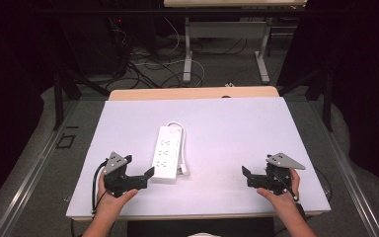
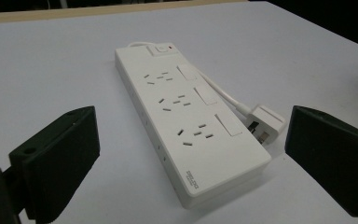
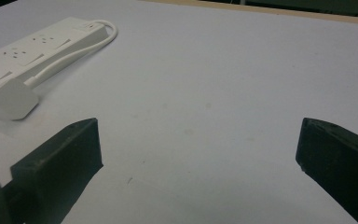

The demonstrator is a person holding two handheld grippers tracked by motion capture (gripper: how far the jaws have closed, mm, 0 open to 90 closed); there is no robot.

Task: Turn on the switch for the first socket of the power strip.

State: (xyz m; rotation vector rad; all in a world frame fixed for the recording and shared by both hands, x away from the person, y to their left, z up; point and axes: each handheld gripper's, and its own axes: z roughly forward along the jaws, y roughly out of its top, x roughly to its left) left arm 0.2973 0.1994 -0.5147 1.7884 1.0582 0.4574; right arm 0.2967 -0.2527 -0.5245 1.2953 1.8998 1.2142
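Jaws of the left hand-held gripper (image 2: 191, 163) stand spread wide, empty, just short of the white power strip (image 2: 186, 116).

A white table (image 1: 256, 133) is carrying a white power strip (image 1: 167, 153) lying flat near its middle, its cord (image 1: 182, 143) and plug (image 1: 183, 171) resting just beside it.

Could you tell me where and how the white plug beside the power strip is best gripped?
Probably across the plug body's flat sides, with the left gripper, which is open and nearest. It lies flat beside the power strip, cable running away, so come from the near end.
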